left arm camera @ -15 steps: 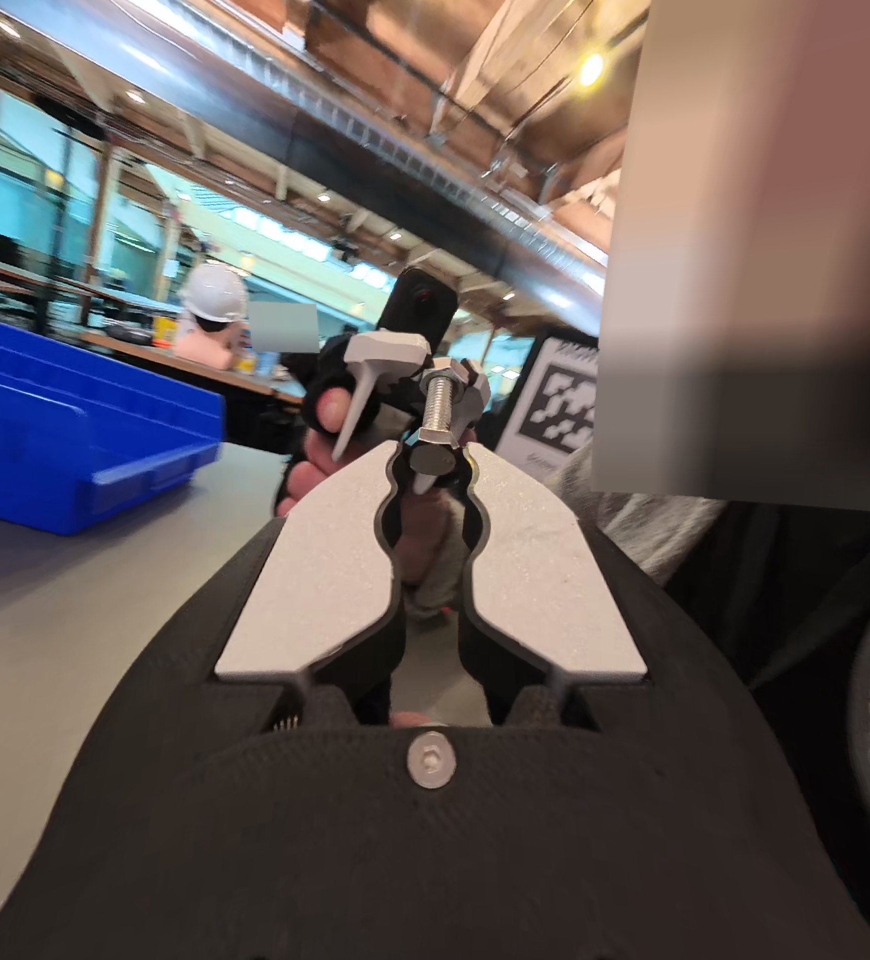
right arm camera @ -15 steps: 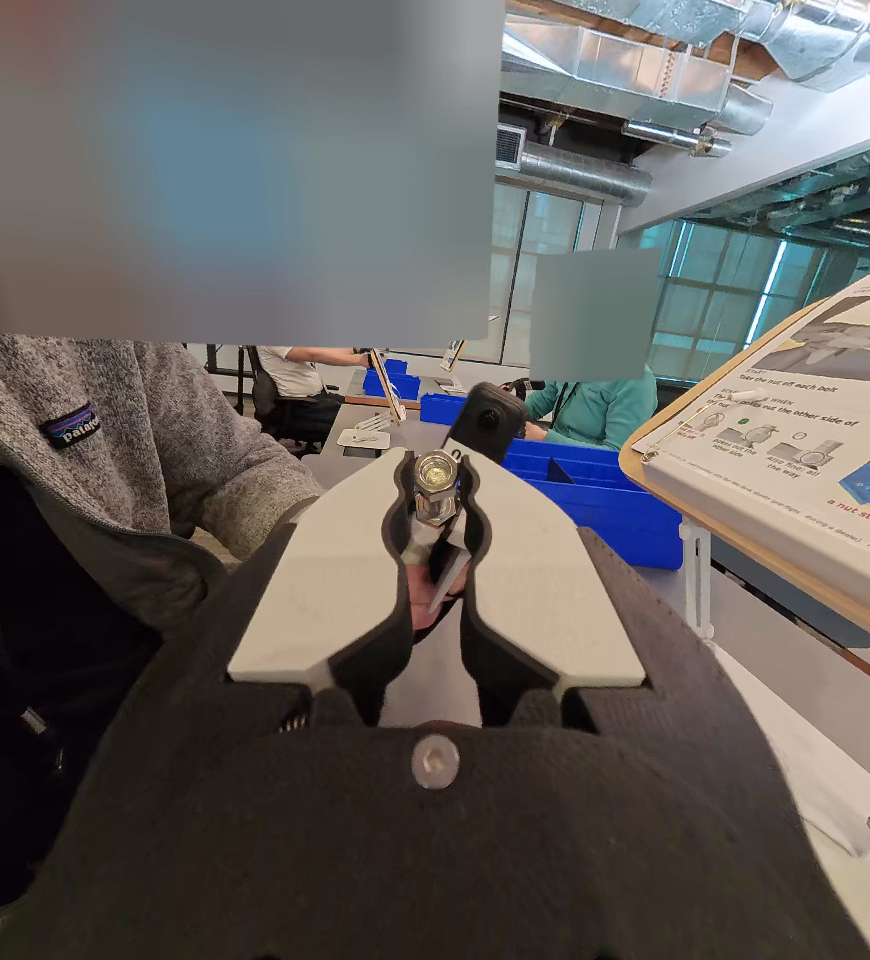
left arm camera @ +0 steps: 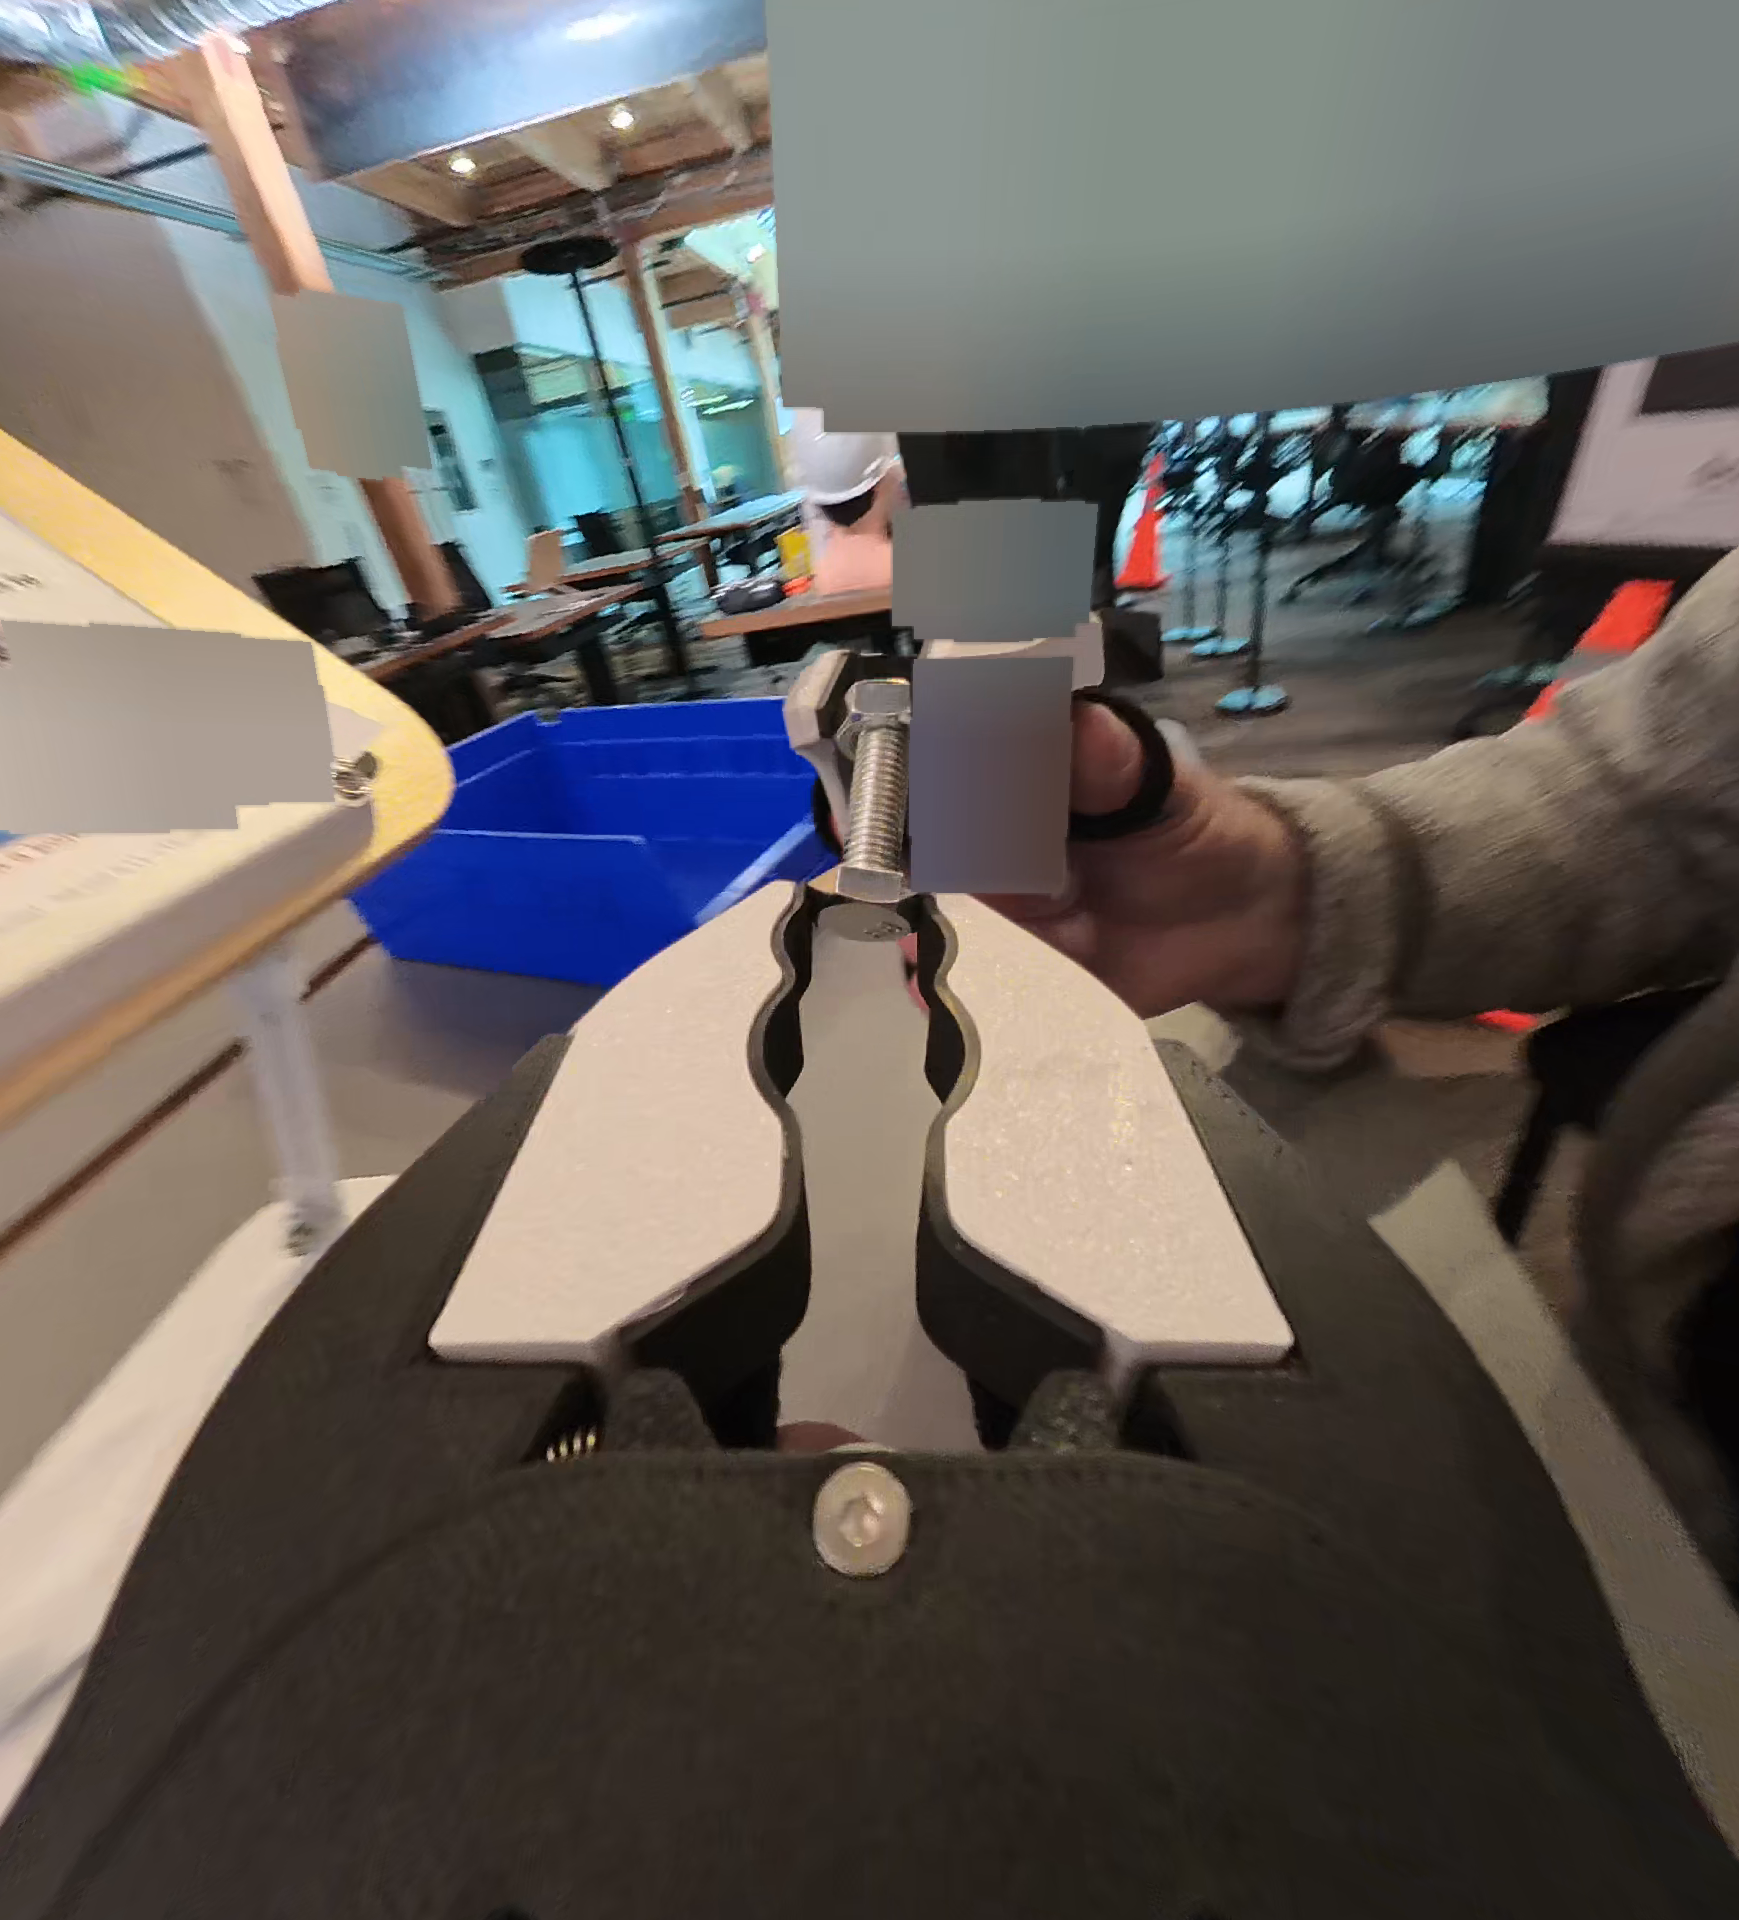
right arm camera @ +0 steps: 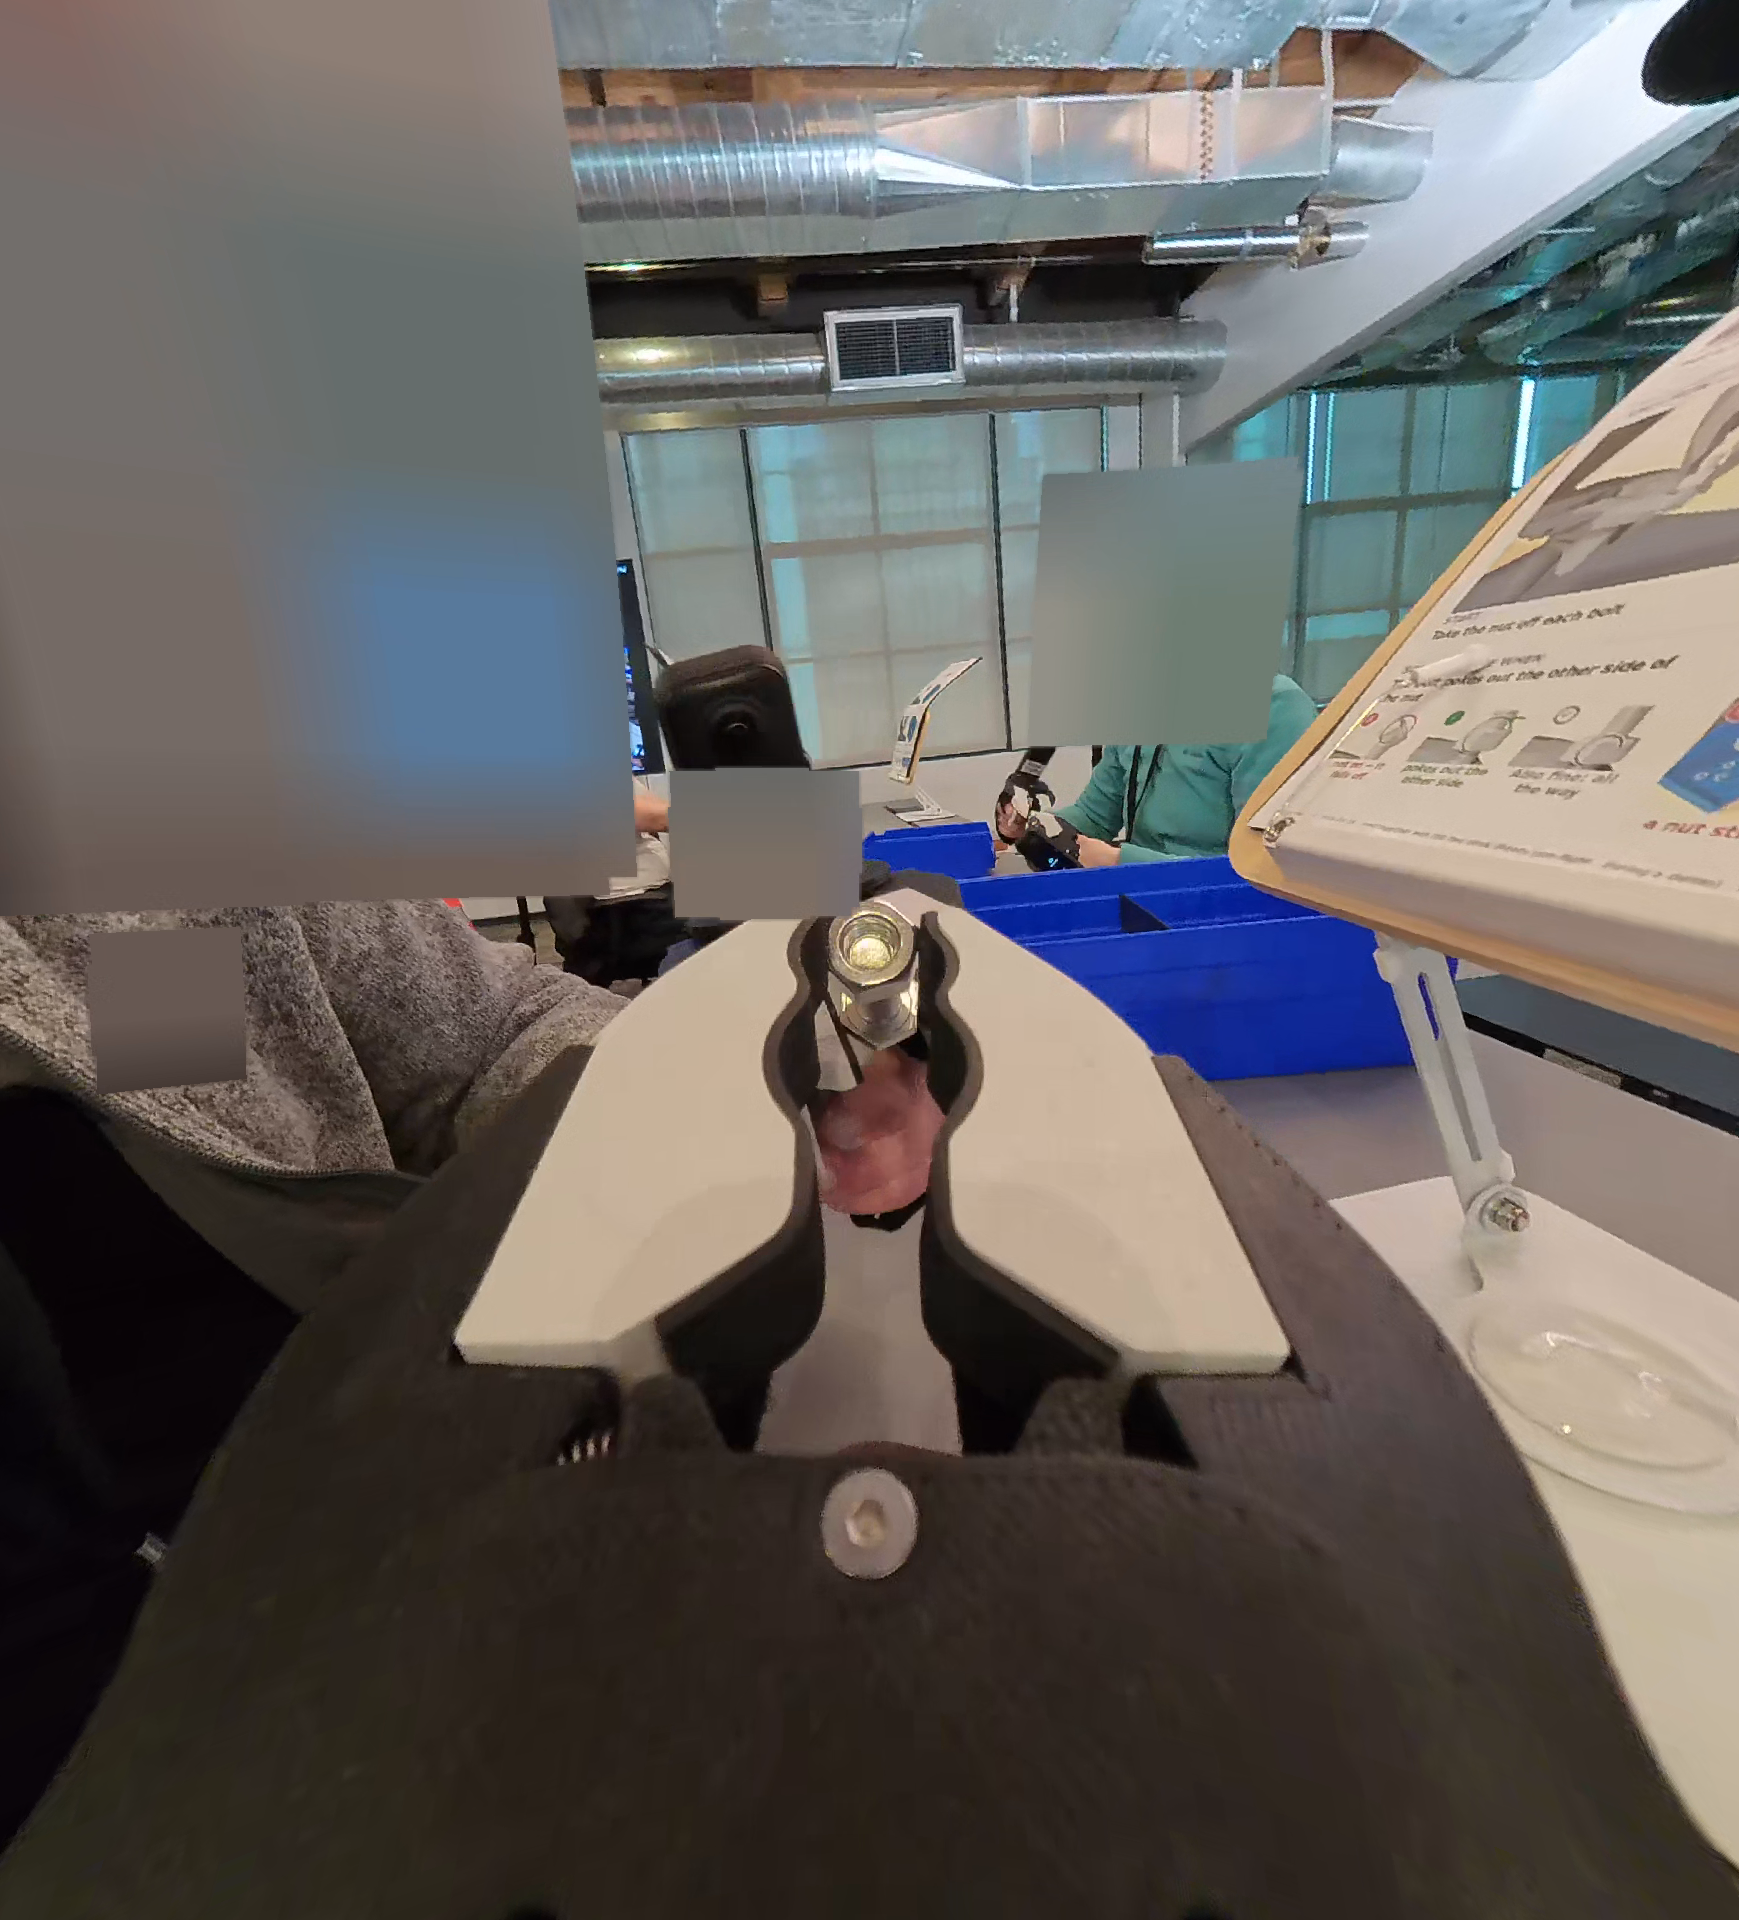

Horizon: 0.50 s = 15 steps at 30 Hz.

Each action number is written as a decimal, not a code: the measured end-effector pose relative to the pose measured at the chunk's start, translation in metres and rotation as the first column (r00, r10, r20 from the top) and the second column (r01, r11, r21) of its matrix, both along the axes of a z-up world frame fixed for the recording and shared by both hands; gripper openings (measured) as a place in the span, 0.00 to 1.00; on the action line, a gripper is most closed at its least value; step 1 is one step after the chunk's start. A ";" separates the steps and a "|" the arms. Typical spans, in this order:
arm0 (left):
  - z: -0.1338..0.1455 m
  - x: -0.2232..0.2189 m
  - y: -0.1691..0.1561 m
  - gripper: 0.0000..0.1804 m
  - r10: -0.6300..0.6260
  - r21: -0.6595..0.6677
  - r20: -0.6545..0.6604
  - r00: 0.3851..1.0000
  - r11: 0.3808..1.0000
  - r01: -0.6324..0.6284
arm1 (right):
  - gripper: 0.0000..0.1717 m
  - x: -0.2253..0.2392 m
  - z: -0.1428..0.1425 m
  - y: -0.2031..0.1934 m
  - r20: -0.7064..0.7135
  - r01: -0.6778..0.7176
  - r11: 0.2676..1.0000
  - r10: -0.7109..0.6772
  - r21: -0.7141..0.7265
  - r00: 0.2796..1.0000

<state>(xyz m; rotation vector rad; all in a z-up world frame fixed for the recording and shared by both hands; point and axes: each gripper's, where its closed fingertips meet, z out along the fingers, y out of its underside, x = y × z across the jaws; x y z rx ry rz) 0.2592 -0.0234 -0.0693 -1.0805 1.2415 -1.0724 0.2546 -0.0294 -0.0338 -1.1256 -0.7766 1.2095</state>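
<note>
Our left tool (left arm camera: 863, 920) grips the bolt (left arm camera: 873, 800) head; our right tool (right arm camera: 870, 961) clamps its nut (right arm camera: 870, 951). Blue bin (left arm camera: 574, 831) and tilted board (right arm camera: 1571, 790) crowd the counter (left arm camera: 429, 997); a patch hides the right tool's far finger.

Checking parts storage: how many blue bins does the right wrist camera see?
2. A divided bin sits beside the tilted board; a second bin stands farther back, left of it. The board may hide more.

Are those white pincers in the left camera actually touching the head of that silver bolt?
Touching. In the left wrist view the left gripper has its fingertips closed against the bolt head, with no gap visible on either side.
</note>
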 end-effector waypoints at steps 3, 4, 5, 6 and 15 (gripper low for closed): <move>-0.002 0.000 0.004 0.10 0.052 0.059 -0.024 0.998 0.997 -0.050 | 0.10 0.001 -0.001 0.002 -0.020 0.004 1.000 -0.005 -0.024 1.000; -0.003 0.001 0.005 0.10 0.072 0.087 -0.033 0.997 0.994 -0.069 | 0.10 0.001 -0.002 0.003 -0.029 0.001 0.999 -0.002 -0.034 1.000; -0.004 0.002 0.005 0.10 0.094 0.115 -0.040 0.995 0.989 -0.089 | 0.10 0.002 -0.002 0.003 -0.040 -0.002 0.999 0.000 -0.045 0.999; -0.005 0.002 0.008 0.10 0.128 0.148 -0.051 0.990 0.982 -0.119 | 0.10 0.002 -0.002 0.005 -0.048 0.001 0.998 -0.004 -0.062 0.999; -0.004 -0.001 0.016 0.10 0.298 0.372 -0.089 0.950 0.895 -0.246 | 0.10 0.008 -0.006 0.014 -0.157 -0.034 0.982 0.005 -0.185 0.988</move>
